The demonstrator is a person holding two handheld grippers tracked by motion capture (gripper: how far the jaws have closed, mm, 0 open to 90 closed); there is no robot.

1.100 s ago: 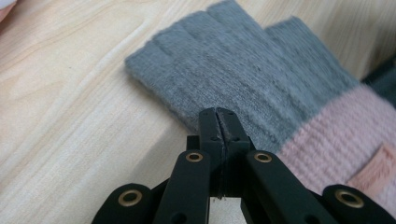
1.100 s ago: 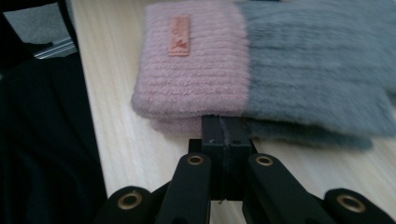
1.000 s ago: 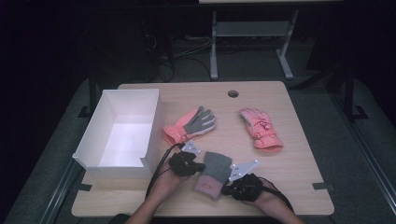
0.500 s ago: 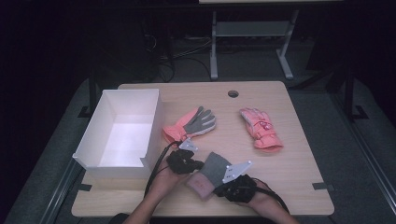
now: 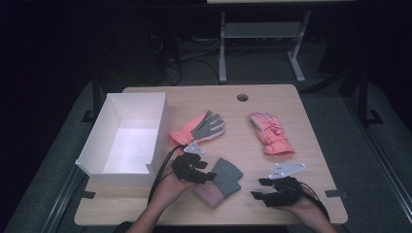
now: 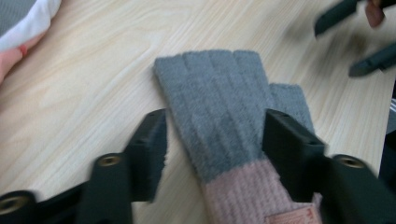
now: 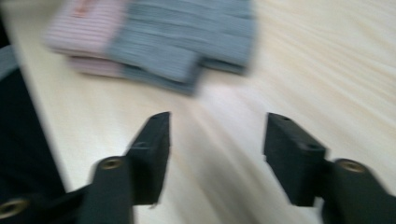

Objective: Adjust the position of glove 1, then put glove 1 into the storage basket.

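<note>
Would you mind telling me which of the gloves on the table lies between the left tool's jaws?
The grey knit glove with the pink cuff, near the table's front edge. The two salmon ski gloves lie farther back, away from both tools.

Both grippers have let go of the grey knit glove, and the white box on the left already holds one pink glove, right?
Not quite. The white box is empty in the high view; both pink gloves lie on the table. The rest holds: the left gripper and right gripper have just been opening, off the grey glove.
</note>
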